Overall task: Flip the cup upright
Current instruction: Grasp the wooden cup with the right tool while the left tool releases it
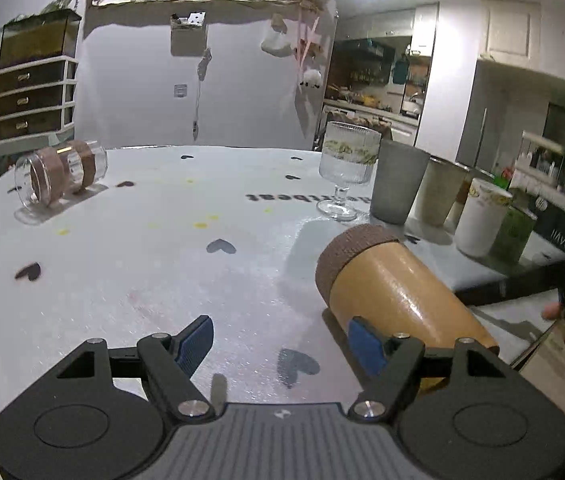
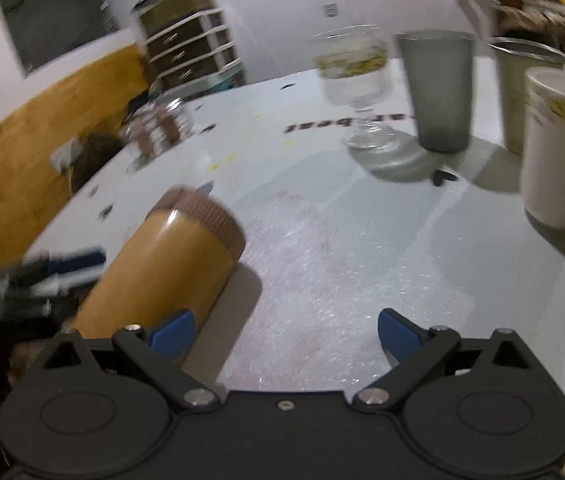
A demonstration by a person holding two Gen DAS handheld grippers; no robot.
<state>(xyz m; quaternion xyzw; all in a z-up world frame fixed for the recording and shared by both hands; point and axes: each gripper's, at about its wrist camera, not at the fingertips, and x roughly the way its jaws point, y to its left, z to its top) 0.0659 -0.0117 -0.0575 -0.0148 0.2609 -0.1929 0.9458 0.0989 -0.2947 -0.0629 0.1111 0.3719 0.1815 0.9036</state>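
A tan cup with a brown ribbed band [image 1: 390,288] lies on its side on the white table [image 1: 202,264]. It lies just right of my left gripper [image 1: 282,340], which is open and empty, its right fingertip [image 1: 364,340] next to the cup's side. In the right wrist view the same cup [image 2: 170,268] lies left of my right gripper [image 2: 286,332], which is open and empty, its left fingertip [image 2: 172,334] near the cup. A clear glass with brown bands [image 1: 62,174] also lies on its side at the far left.
A stemmed glass [image 1: 346,168], a grey tumbler [image 1: 398,180], a metal cup [image 1: 440,190] and a white cup [image 1: 482,216] stand upright in a row at the right. The table edge runs close on the right. Drawers [image 1: 30,96] stand beyond the far left.
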